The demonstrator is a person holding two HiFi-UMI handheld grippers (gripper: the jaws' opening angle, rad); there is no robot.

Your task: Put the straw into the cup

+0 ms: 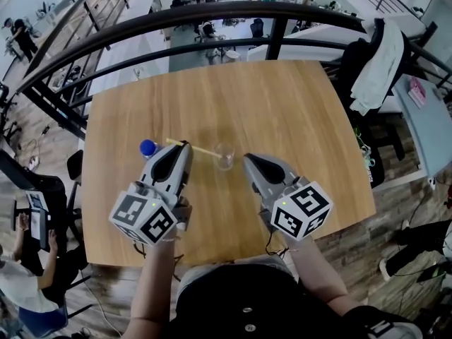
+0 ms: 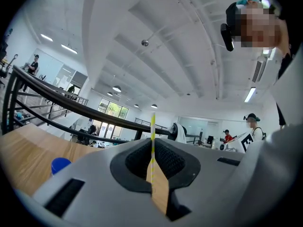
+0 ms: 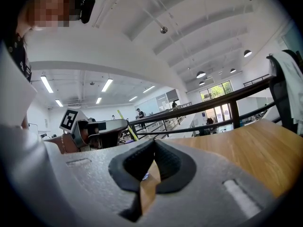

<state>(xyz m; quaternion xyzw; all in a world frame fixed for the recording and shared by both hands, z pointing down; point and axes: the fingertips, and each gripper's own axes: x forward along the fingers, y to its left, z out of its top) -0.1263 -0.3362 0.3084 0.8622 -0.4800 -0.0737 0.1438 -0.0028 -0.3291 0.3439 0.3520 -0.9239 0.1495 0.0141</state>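
Observation:
A thin yellow straw is pinched near its left end by my left gripper, which is shut on it. The straw's free end points right toward a small clear cup standing upright at mid-table. In the left gripper view the straw runs up between the closed jaws. My right gripper sits just right of the cup, shut with nothing in it. In the right gripper view its pads meet, and the left gripper with the straw shows to the left.
A blue bottle cap lies on the wooden table left of my left gripper and also shows as the blue cap. A black railing runs behind the table. A chair with clothes stands at the right.

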